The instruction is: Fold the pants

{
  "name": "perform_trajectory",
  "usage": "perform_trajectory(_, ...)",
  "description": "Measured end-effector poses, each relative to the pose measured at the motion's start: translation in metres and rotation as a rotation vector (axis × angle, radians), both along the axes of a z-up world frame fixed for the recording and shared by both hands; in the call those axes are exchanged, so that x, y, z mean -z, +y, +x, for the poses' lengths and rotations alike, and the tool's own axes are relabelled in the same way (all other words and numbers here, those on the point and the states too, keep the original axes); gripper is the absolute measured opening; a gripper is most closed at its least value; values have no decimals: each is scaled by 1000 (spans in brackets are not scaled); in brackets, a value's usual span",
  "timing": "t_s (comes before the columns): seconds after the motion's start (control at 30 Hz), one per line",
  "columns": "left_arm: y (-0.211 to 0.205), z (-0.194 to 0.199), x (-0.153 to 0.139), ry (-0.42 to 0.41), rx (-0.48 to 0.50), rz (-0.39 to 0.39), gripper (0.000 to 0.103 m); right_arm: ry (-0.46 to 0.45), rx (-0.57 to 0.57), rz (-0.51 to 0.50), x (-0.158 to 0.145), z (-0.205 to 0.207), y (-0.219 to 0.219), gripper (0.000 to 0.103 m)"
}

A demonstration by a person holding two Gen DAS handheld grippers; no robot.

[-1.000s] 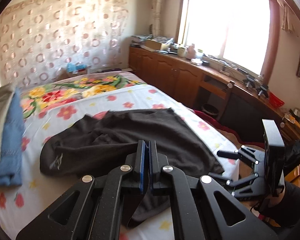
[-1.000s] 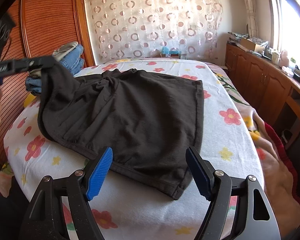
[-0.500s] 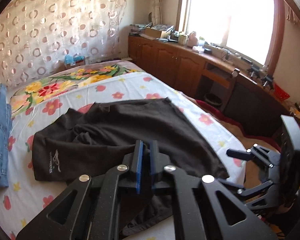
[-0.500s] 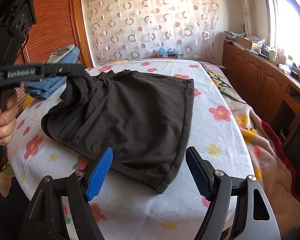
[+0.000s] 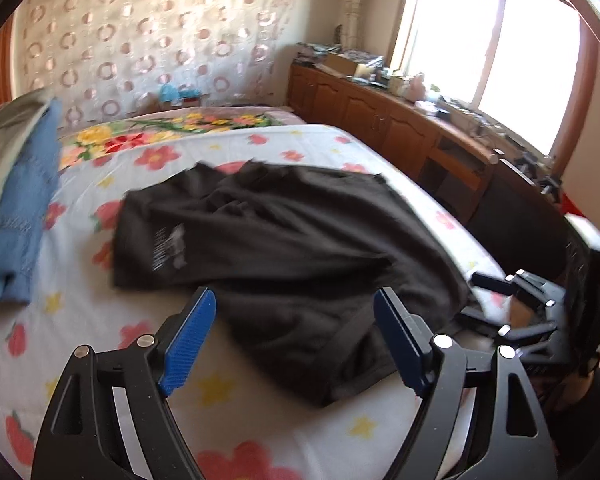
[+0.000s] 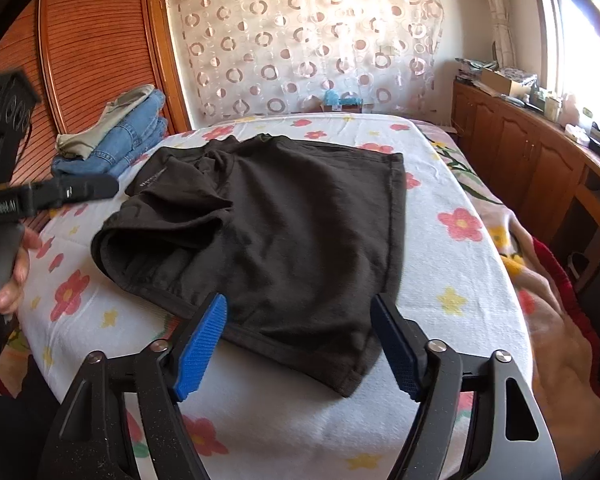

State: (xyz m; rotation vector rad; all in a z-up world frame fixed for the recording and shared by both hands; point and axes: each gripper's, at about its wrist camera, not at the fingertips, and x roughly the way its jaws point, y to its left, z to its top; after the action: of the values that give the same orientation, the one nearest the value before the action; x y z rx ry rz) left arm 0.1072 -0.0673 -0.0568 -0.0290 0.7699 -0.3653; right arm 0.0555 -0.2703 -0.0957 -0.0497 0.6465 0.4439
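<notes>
i see the pants (image 6: 284,232) flat mid-bed (image 6: 452,264), long axis running from my right gripper (image 6: 298,344) toward the curtain (image 6: 312,40), both grippers' jaws apart and empty, the left gripper (image 5: 294,340) having just opened.

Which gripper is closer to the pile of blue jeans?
Left. The left gripper is open and hovers just in front of the folded blue jeans. The right gripper sits open at the near bed edge, across the black pants.
</notes>
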Motion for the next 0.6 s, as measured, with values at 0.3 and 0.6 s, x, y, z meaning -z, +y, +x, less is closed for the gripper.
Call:
perform_trajectory(0.3,39,-13,26,25,-99,47,82,-21,-63,27,-18,17,22,49)
perform_trajectory(0.6,53,-18,43,44,-127,60,82,42,-124,34,-13,51,53,43)
